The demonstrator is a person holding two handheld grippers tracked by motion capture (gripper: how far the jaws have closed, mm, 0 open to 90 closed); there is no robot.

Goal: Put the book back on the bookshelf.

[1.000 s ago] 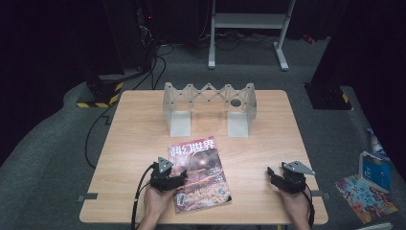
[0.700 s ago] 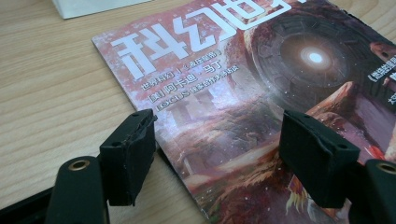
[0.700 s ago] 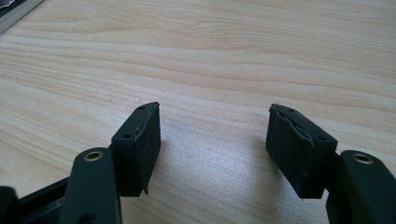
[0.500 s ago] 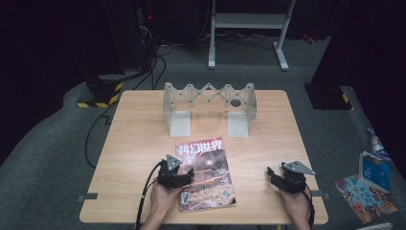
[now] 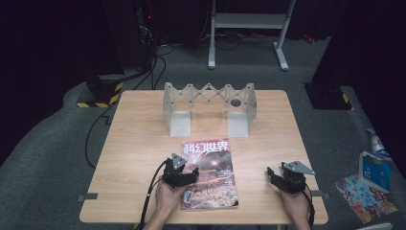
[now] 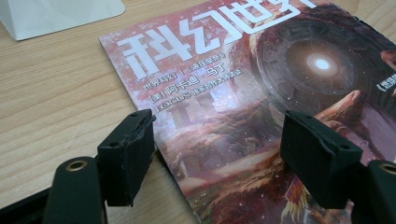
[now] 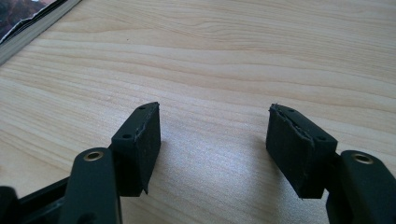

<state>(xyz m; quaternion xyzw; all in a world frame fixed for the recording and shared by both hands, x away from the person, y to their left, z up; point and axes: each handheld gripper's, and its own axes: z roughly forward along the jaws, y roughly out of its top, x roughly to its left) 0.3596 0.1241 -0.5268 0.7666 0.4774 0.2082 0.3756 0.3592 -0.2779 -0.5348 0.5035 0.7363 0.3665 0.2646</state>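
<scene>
A magazine with a reddish cover and white Chinese title lies flat on the wooden table, near the front edge. My left gripper is at the magazine's left edge, open, its jaws straddling that edge; in the left gripper view the cover spreads between and beyond the two black pads. My right gripper rests low over bare wood to the right of the magazine, open with nothing between its pads. A corner of the magazine appears at the upper left of the right gripper view.
A white accordion-style folding rack stands across the back middle of the table. Cables trail off the left side to the floor. On the floor at right lie a blue box and a colourful booklet.
My left gripper has moved rightward, pushing the magazine to the right and straightening it. The right gripper has stayed in place.
</scene>
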